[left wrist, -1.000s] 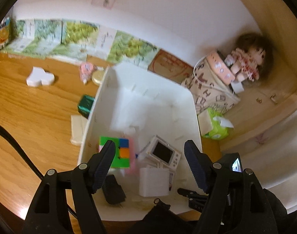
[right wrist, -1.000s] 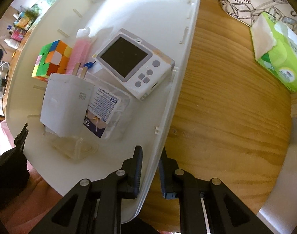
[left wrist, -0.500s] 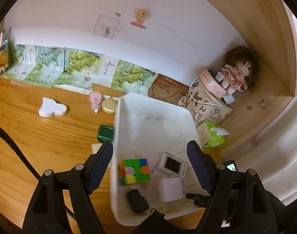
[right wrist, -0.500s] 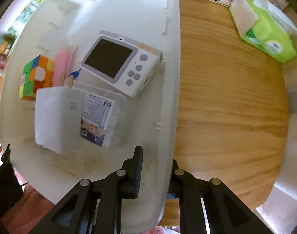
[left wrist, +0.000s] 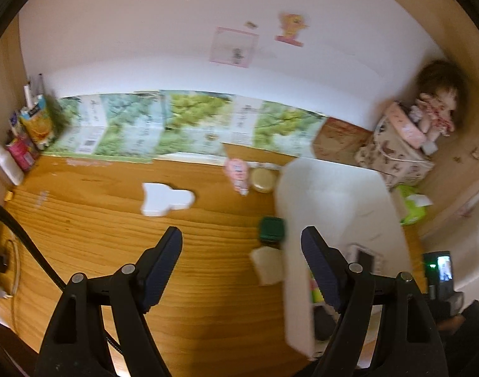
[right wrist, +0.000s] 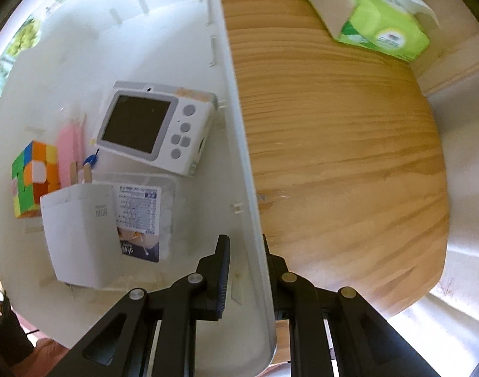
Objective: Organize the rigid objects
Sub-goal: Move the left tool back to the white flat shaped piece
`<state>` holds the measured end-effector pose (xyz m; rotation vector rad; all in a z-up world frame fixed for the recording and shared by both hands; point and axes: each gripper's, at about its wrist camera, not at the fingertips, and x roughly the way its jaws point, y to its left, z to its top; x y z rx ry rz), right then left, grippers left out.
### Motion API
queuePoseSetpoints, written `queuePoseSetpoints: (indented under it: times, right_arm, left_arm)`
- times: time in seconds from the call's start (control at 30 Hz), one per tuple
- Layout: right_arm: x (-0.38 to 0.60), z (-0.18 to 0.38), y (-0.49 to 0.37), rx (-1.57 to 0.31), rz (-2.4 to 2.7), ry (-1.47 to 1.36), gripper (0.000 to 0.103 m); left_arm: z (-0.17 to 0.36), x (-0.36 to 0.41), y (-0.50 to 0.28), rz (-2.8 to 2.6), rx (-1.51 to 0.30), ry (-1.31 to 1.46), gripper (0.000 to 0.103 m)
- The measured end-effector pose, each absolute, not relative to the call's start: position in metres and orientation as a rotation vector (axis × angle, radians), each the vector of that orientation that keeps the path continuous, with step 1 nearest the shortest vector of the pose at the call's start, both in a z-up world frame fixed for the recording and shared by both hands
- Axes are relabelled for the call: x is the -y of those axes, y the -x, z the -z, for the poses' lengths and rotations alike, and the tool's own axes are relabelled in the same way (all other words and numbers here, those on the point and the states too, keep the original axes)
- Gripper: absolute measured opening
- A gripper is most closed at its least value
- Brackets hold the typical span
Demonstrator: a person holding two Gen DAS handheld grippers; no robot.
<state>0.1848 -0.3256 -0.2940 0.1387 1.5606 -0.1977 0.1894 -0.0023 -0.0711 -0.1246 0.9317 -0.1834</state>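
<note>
A wooden desk (left wrist: 91, 229) with a light grain runs under a white wall, where a strip of green leaf-printed boxes (left wrist: 176, 125) stands along the back edge. At the far left of the left wrist view a few cartons and a white bottle (left wrist: 8, 165) crowd the corner. Further right a flat white cloud-shaped block (left wrist: 165, 201) lies alone on the wood. The left gripper (left wrist: 241, 256) hangs over bare desk, its jaws wide apart with nothing between them; they have just been opening. Beyond it stand a pink bottle (left wrist: 237, 172) and a round gold-lidded tin (left wrist: 262, 179), then a dark green box (left wrist: 271, 228) and a pale cream block (left wrist: 267, 264), both close against the left wall of a large white plastic bin (left wrist: 333, 194). Right of the bin sit a patterned bag (left wrist: 393, 154), a doll (left wrist: 437, 110) and a green tissue pack (right wrist: 377, 9).

In the right wrist view the bin holds, from left, a multicoloured puzzle cube (right wrist: 33, 177), pink sticks (right wrist: 68, 147), a white plug adapter (right wrist: 79, 234) over a clear labelled packet (right wrist: 142, 213), and a white digital camera (right wrist: 156, 128) with a dark screen. The right gripper (right wrist: 247, 270) is clamped nearly closed on the bin's right wall, one finger inside and one outside.
</note>
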Motion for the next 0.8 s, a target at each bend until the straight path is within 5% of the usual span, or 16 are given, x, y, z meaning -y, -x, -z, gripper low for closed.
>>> queuePoseSetpoints:
  times: [0.8]
  right_arm:
    - [0.334, 0.281, -0.161, -1.444, 0.429, -0.263, 0.018]
  left_arm:
    - [0.122, -0.073, -0.264, 0.148, -1.175, 0.012, 0.081]
